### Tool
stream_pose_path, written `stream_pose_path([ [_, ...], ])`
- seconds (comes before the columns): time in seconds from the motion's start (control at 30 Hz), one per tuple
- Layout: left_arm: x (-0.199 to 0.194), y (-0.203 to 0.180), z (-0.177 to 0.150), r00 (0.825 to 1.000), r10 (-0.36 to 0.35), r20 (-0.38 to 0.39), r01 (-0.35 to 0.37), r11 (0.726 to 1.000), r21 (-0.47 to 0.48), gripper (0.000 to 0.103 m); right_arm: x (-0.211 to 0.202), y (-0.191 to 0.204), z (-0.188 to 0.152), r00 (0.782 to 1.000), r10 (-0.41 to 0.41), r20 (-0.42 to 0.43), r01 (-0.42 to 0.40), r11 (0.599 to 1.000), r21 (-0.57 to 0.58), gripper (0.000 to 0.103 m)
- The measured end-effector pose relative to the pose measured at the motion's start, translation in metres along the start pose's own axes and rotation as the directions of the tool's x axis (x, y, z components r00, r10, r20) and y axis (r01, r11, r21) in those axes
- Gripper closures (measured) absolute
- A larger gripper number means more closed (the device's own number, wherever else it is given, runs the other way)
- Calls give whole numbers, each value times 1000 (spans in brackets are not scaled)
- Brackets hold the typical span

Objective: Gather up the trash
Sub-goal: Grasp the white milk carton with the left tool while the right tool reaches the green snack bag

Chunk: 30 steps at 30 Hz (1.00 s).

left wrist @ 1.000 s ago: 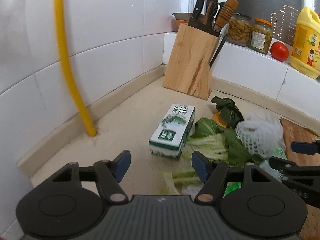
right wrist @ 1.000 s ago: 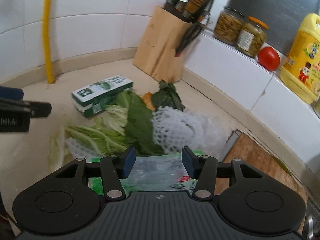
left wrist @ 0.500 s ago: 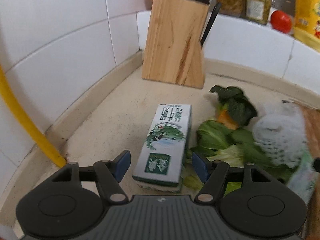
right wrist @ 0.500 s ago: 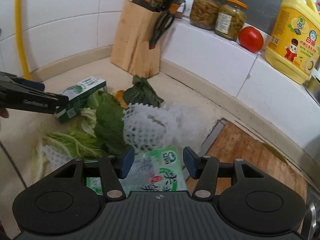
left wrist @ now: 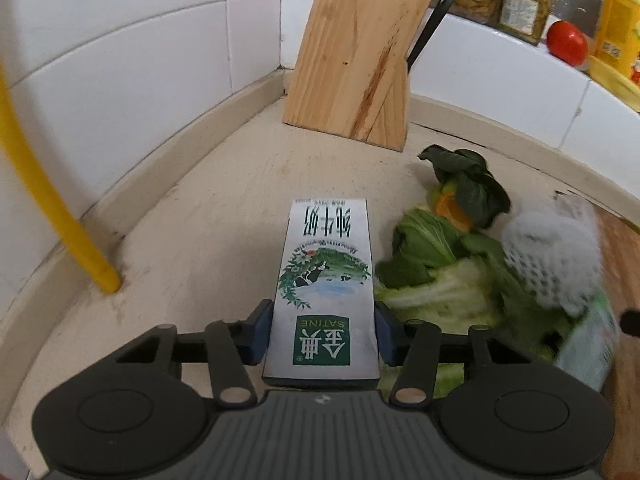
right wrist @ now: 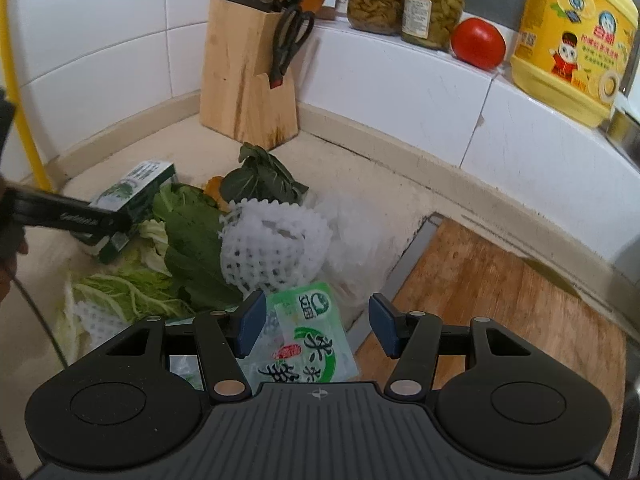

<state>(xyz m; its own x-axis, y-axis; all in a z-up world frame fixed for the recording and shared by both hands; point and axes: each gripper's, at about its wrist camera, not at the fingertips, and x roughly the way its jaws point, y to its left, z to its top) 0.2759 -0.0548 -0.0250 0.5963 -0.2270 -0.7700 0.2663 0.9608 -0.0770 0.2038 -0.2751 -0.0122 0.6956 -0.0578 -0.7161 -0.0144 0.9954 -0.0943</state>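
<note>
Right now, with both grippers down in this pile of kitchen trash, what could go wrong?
The left gripper is closing on only the near end of the milk carton, so it may tip or slip when lifted. The right gripper is open over a slippery green plastic packet that could slide away.

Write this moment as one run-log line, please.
left gripper: closing around green-and-white milk carton | right gripper: open above green-printed plastic packet

left gripper [left wrist: 324, 336]: black ribbed body | 2 round caps | blue fingers [left wrist: 261, 332] | right gripper [right wrist: 316, 328]: same build
</note>
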Motion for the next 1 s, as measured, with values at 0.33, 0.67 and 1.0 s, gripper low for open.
stream_pose_path([
  [0.33,-1,1,-3,1000,-3,-12,3,1000,28,44,3,-18,-15,993,88,-76,-82,993,82,36],
  [0.67,24,5,4,999,-14,-35,15,1000,28,49,23,-30,-16,974,207,-96,-195,973,123,32],
  [1.0,9,12,0,996,-86,-30,86,996,-1,58,22,-51,-16,884,458,-99,-426,873,237,85],
])
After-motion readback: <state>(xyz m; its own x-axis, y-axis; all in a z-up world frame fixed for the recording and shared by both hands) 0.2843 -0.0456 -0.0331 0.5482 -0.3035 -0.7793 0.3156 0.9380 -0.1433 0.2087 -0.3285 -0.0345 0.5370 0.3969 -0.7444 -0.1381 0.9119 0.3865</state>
